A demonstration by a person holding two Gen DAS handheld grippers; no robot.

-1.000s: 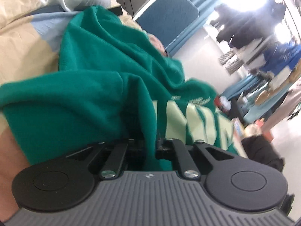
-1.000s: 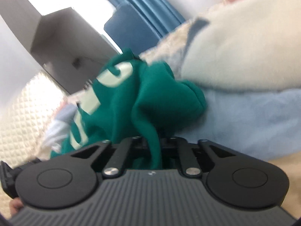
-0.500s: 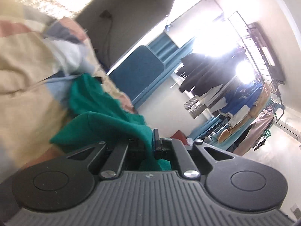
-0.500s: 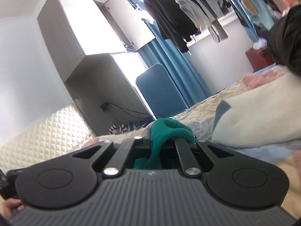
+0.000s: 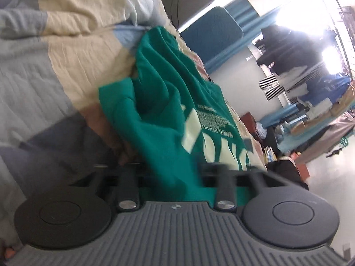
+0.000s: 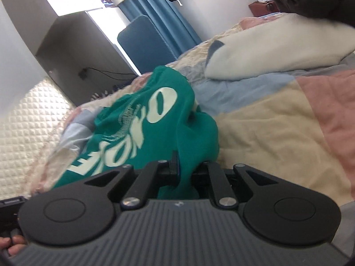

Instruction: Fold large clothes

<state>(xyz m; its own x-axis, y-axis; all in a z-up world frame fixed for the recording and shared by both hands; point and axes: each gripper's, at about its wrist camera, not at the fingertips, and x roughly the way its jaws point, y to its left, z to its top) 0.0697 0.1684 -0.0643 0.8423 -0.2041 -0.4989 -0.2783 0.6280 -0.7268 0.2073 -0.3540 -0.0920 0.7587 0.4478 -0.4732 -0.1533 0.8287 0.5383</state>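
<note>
left tool just spread, released | right tool grasping green sweatshirt hem

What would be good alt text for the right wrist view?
The right gripper is shut on a fold of a green sweatshirt with pale lettering, which lies bunched on a patchwork quilt. Behind are a white pillow, a blue chair and blue curtains.

A lived-in bedroom at home. Ahead of the claws spreads a bed with a patchwork quilt and a cream pillow. Beyond it hang blue curtains, with a quilted headboard to the left and clothes on a rack to the right.
</note>
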